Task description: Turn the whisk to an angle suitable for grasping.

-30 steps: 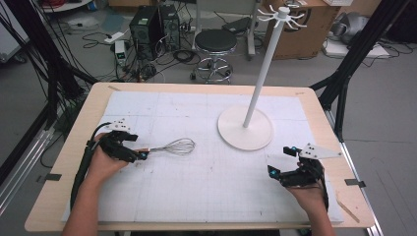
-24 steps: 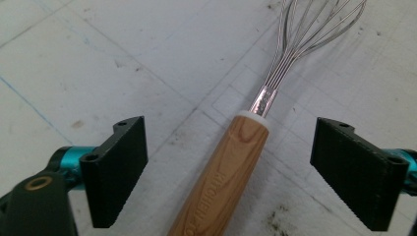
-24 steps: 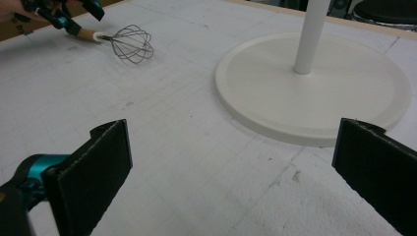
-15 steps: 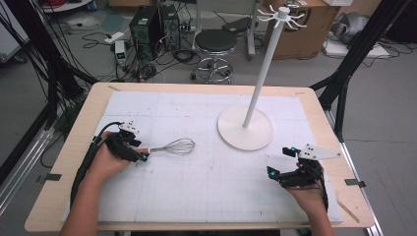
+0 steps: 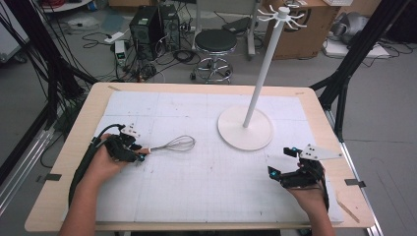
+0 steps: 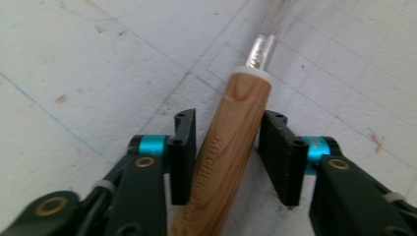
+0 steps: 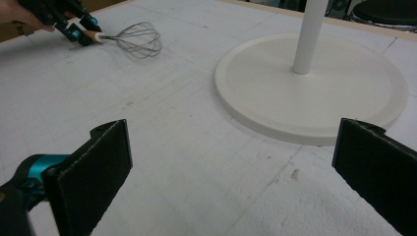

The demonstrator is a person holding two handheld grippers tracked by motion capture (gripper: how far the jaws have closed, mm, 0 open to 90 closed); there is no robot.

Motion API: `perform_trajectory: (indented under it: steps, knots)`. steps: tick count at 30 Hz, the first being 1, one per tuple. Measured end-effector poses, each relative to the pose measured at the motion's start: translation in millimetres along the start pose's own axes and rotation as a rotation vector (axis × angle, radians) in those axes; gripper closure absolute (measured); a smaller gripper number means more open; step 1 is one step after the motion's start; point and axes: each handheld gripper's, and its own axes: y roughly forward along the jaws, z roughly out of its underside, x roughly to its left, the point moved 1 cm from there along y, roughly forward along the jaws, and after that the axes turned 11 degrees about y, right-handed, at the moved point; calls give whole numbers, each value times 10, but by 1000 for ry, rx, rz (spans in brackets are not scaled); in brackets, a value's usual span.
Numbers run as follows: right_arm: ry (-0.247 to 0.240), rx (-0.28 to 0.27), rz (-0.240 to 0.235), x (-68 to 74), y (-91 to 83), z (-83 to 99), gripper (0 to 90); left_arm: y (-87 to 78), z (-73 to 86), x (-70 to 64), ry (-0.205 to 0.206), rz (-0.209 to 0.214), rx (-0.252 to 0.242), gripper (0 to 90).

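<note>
Right now my left tool [image 6: 223,157] straddles the whisk [image 5: 169,145] at its wooden handle [image 6: 221,162], jaws a little wider than the handle, so nothing is gripped yet; in the left gripper view the handle leans toward one pad, with a slim gap on the other side. The whisk lies flat on the table [image 5: 206,206], on its left half, wire head pointing toward the stand [image 5: 246,130], well apart from its round base. My right tool [image 5: 290,169] waits near the right edge, jaws wide apart and holding nothing. To do this step well, I judge I should centre the handle between the pads before closing, then squeeze slowly so the round wood does not roll out sideways. A grip farther back from the white collar [image 6: 252,74] may leave the wire end heavy, so I would hold firm and lift level, watching for droop. If the stand's hooks [image 5: 282,14] are the goal, I would keep the handle's end free for hanging.
</note>
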Motion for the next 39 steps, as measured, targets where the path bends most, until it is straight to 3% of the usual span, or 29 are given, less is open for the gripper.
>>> perform_trajectory:
  steps: [4,8,14,25,31,36,39]
  knots:
    - [3,1,-1,-1,0,1,3,-8,-24,-48,37,6,9,693]
    - [4,3,0,-3,-1,2,3,-7,-36,-79,51,-7,15,699]
    - [6,4,-1,-6,-6,3,3,-12,-76,-190,122,-8,25,703]
    - [5,3,-2,-3,-6,3,3,3,-93,-304,139,24,-16,703]
    - [2,8,-4,5,6,3,3,103,-268,-486,192,69,-41,702]
    - [4,4,-3,0,-2,3,3,239,-537,-745,284,123,-49,702]
    - [5,3,-5,-2,-9,3,3,275,-599,-815,304,128,-52,699]
